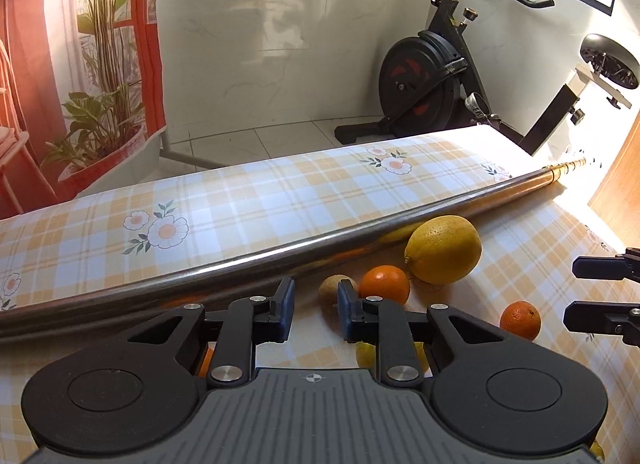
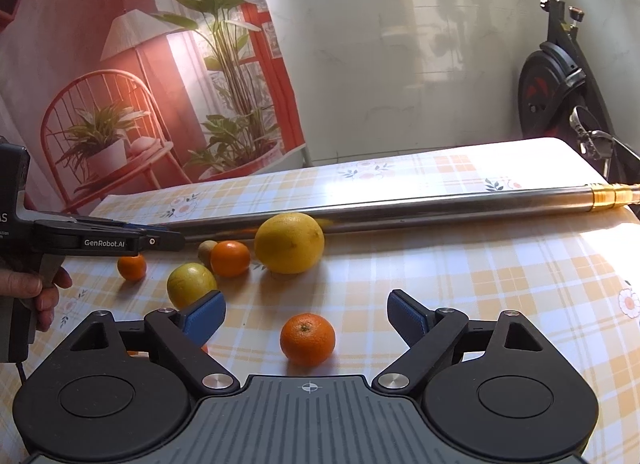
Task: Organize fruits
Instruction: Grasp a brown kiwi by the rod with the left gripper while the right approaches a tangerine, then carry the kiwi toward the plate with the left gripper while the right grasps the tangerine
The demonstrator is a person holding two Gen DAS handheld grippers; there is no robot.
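The right gripper [image 2: 307, 314] is being held with its jaws spread wide and empty, low in the frame, and a mandarin [image 2: 307, 339] is being framed between the blue pads [image 2: 204, 318], resting on the checked tablecloth [image 2: 480, 284] just ahead of them, untouched. The left gripper [image 1: 316, 306] is being held with its jaws part-open, a narrow gap showing and nothing gripped; a small brownish fruit [image 1: 334, 291] is being seen just beyond its tips.

Further out, a yellow-green fruit [image 2: 191, 285] is lying left of centre, with two more mandarins [image 2: 230, 259] [image 2: 132, 267] and a large lemon [image 2: 289, 243] grouped mid-frame against a steel tube [image 2: 400, 208] laid across the table. No bowl or tray is being shown, so the destination cannot be told.

Risks are being noted:
- The round mandarin is likely to roll away if it is being nudged by one pad first.
- The lemon is judged too broad for a secure pinch and may be squeezed out.
- The tube may be knocked and set rolling, scattering the fruit.
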